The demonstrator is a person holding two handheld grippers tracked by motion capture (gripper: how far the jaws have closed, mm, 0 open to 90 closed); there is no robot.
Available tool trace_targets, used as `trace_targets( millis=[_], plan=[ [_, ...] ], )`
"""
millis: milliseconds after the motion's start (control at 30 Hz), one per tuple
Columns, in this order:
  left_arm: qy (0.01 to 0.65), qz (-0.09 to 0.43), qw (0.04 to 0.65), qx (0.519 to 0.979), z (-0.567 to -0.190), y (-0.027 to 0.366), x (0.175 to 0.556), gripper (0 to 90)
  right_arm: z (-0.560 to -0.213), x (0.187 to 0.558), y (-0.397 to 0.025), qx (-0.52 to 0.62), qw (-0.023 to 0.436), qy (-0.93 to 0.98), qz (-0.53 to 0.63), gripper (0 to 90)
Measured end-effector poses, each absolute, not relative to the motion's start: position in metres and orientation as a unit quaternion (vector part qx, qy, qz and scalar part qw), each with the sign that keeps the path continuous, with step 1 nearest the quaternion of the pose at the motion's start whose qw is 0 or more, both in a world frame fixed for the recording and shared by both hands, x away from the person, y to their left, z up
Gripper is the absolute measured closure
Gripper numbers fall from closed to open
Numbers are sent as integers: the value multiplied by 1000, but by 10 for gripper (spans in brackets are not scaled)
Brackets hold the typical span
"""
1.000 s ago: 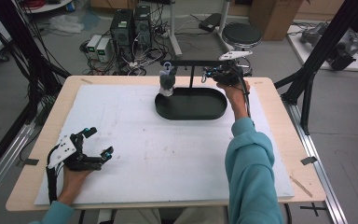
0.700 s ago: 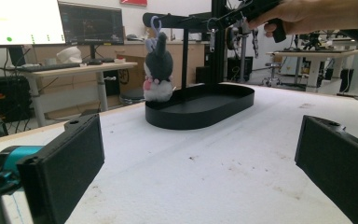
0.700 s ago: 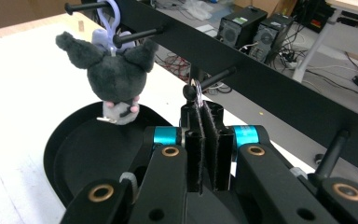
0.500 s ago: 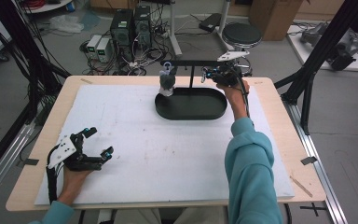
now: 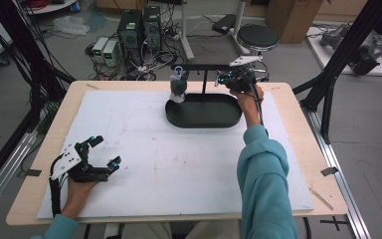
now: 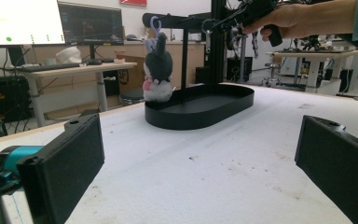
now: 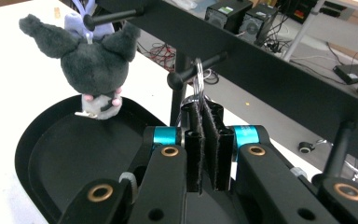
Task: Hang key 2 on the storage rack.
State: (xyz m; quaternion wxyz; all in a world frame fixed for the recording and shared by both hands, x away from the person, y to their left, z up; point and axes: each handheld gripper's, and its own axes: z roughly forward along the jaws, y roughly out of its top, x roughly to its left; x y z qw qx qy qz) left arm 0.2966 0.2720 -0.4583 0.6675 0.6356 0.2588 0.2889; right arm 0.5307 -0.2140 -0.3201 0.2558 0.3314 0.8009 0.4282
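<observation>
The right gripper [image 5: 222,78] is raised at the black rack [image 5: 214,66] that stands at the far rim of the black oval tray [image 5: 204,119], and its jaws are clenched on a metal key ring [image 7: 198,79] that hangs over one of the rack's short pegs [image 7: 196,68]. In the right gripper view the two black pads press flat together just under the ring, and whatever hangs below the ring is hidden between them. To the left of that peg, a dark grey plush toy [image 5: 178,87] with pointed ears and a pale lilac loop hangs from another peg, its pale underside low over the left end of the tray; whether it touches the tray I cannot tell. The tray sits on the white mat [image 5: 179,164] that covers the wooden bench [image 5: 298,119], toward the far edge. The left gripper [image 5: 103,153] rests well away from the tray, at the near left corner of the mat, jaws released and wide apart with nothing between them, pointing across the mat toward the tray.
</observation>
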Motion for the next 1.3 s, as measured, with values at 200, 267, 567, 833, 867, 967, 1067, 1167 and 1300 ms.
trace_targets(
  millis=[200,267,567,833,867,967,1067,1167,1300],
  plan=[
    [258,289,668,636,-458,272,297,17,-325,534,-213,336,252,804,420,776],
    [258,289,667,636,-458,272,297,17,-326,534,-213,336,247,806,420,769],
    [258,290,666,637,-458,272,297,17,-329,534,-212,339,240,808,417,621],
    [259,288,668,636,-458,272,297,17,-329,523,-203,339,220,809,427,97],
    [259,288,668,636,-458,272,297,17,-329,521,-201,332,210,813,429,21],
    [259,289,666,637,-458,272,297,17,-326,516,-197,328,189,813,442,6],
    [259,289,667,637,-458,272,297,17,-321,509,-193,317,182,818,443,6],
    [258,290,665,638,-458,272,296,17,-316,500,-188,301,183,825,442,6],
    [258,291,666,637,-458,272,296,17,-310,483,-187,291,181,819,461,6]
  ],
)
